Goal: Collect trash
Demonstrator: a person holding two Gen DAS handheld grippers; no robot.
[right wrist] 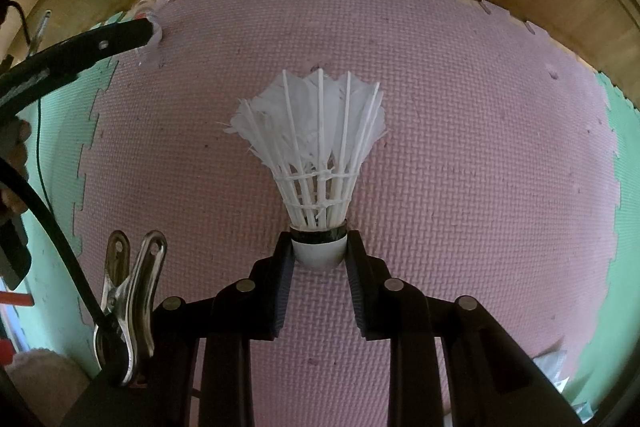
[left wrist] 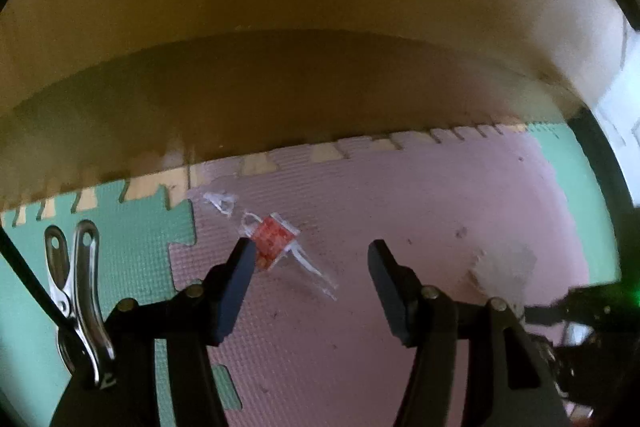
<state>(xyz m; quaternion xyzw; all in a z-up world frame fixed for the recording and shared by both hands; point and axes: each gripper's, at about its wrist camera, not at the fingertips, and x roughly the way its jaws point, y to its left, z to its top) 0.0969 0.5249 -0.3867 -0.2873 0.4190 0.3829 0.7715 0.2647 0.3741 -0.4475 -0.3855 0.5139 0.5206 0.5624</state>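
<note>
Two bits of trash in play. Shuttlecock: right gripper pinches it by the white cork base, one pad on each side just under the dark band, feathers fanned out ahead and clear of the pink foam mat. Gripping the cork makes sense, since it's the only rigid part and the feathers would crush or slip. It looks lifted off the mat, pointing steeply down, probably parked while the other hand works. Second item: a small red-printed clear wrapper lying on the pink mat near the seam with the green tile, close to the wooden edge beyond the mat's toothed border. A scrap of clear plastic lies just beyond it, apart. Left gripper is spread wide with nothing between the pads; its left finger overlaps the wrapper in view, contact can't be confirmed. The wide gap suits a flat, crinkly thing: straddle, then close. My read: next step is to centre the wrapper between the pads before closing, currently it sits off to the left side. Risk: thin film sliding under a pad instead of being caught. A metal clip sits on the gripper body beside the cable, not part of the job.
</note>
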